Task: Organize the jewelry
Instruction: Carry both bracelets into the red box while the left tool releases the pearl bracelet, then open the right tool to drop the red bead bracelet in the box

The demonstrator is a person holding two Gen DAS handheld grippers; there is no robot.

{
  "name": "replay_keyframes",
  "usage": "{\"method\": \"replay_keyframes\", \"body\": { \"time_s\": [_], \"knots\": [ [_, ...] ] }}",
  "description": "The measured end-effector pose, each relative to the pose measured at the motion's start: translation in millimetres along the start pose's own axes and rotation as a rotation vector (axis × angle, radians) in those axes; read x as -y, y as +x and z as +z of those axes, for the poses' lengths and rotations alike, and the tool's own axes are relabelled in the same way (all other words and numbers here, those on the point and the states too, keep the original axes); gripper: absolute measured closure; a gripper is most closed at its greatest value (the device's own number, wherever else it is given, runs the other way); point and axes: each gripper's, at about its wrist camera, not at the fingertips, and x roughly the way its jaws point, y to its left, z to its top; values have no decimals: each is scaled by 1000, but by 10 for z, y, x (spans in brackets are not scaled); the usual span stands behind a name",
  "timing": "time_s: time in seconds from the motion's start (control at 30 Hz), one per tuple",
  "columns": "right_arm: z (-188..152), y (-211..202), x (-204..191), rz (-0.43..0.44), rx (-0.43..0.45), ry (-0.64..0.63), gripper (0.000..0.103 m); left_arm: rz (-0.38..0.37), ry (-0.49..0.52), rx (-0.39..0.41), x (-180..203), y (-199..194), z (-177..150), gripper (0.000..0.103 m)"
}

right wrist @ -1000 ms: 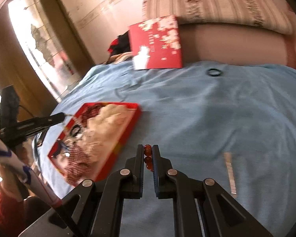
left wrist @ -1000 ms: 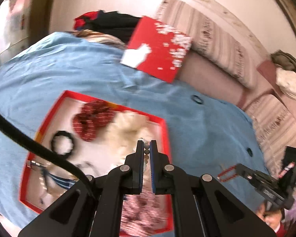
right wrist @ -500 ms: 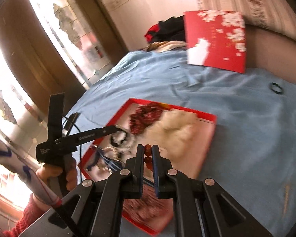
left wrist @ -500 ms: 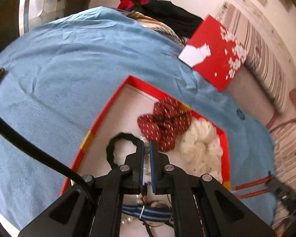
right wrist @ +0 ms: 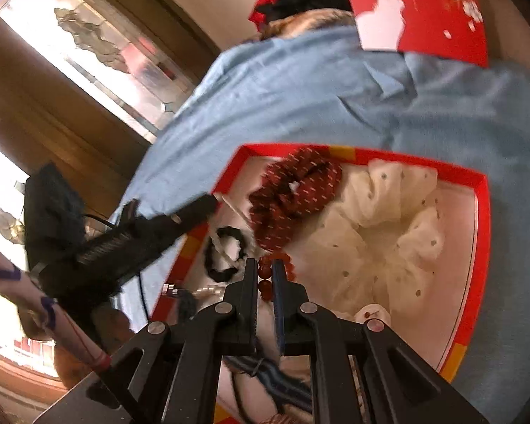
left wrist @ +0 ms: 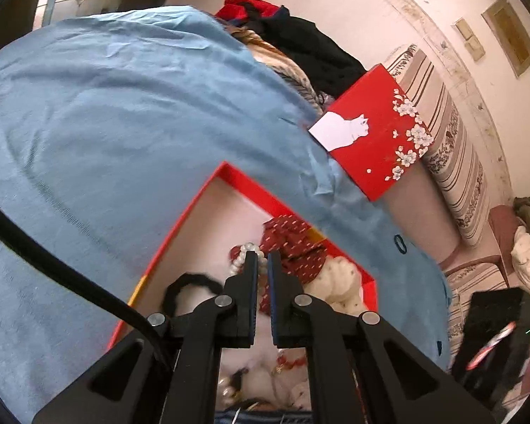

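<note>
Right gripper (right wrist: 265, 275) pinches amber beads (right wrist: 265, 272) over the red tray (right wrist: 482, 212) (left gripper (left wrist: 260, 261) clamps pearls (left wrist: 245, 247)).

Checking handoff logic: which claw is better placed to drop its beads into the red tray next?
Probably right. The right claw holds the amber bead string over the red tray, near bare floor. The left claw grips the pearl string over the red scrunchie.
</note>
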Motion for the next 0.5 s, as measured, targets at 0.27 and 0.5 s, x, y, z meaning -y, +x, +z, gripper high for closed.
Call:
{"method": "replay_keyframes", "body": {
  "time_s": [0.27, 0.5],
  "knots": [
    [16, 47, 134, -95, -1, -19, 94, 86, 9, -9, 77, 194, 83, 97],
    [-23, -128, 105, -93, 35, -15, 72, 186, 84, 68, 150, -31, 37, 54]
  ]
}}
